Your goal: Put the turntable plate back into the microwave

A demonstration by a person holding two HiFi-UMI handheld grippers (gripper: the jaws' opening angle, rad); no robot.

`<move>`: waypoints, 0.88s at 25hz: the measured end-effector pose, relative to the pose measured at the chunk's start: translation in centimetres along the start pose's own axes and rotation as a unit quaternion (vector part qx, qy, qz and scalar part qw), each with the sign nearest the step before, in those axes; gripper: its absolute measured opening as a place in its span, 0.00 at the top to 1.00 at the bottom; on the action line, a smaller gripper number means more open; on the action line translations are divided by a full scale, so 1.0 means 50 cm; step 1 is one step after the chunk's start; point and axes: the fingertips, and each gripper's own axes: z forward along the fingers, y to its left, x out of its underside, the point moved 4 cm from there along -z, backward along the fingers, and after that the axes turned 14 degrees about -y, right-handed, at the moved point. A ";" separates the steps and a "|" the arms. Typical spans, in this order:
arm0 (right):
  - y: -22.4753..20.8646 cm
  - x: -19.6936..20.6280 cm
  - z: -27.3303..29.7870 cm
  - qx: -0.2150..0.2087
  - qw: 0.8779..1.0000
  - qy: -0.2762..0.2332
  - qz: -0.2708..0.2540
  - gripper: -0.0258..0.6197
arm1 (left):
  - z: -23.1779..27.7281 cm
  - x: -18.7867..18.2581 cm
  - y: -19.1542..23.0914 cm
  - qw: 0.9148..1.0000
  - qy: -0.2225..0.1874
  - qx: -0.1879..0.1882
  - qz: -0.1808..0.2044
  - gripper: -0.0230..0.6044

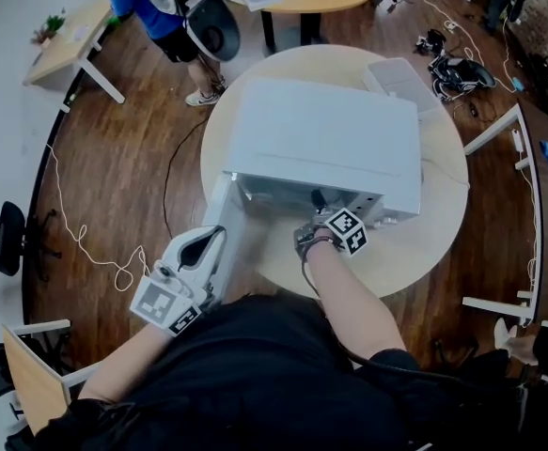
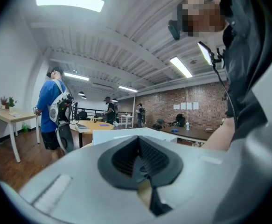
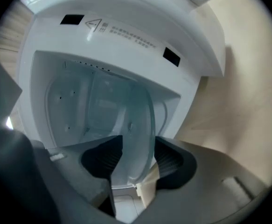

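I count one microwave (image 1: 320, 139), one glass plate (image 3: 126, 120), one round table (image 1: 424, 242) and my two grippers. The microwave sits on the table with its door (image 1: 227, 219) swung open to the left. My right arm reaches forward from the body, and the right gripper (image 3: 138, 160) points slightly down into the oven's mouth, its marker cube (image 1: 347, 231) just in front of the opening. Its jaws stand apart with the plate's edge between them. The rim lies close to the right pad, the left pad is clear of the glass, and I see no squeeze on it. The plate stands steeply on edge at the front of the cavity, its lower edge near the sill. My left arm is bent out to the side, and the left gripper (image 2: 139, 160) sits low beside the door, roughly level, pads closed on nothing. Only the right gripper view shows the plate and the cavity walls; the head view hides both under the oven's top. Only the left gripper view shows the room: a person in blue (image 2: 49, 106) nearby and two more people (image 2: 110, 108) further back.
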 end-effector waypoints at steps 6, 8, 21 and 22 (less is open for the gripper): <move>-0.042 -0.011 -0.031 0.008 1.000 0.002 0.021 0.63 | -0.001 -0.002 -0.008 1.000 -0.007 0.011 0.000 0.96; -0.056 -0.018 -0.042 0.007 0.999 -0.004 0.033 0.63 | -0.002 0.001 -0.009 1.000 -0.008 0.012 -0.002 0.96; 0.067 0.003 -0.211 -0.228 0.943 0.081 -0.229 0.96 | -0.009 0.007 -0.036 0.997 -0.030 0.048 -0.052 0.96; 0.085 -0.012 -0.229 -0.232 0.935 0.072 -0.259 0.96 | 0.000 0.011 -0.039 0.996 -0.031 0.059 -0.063 0.96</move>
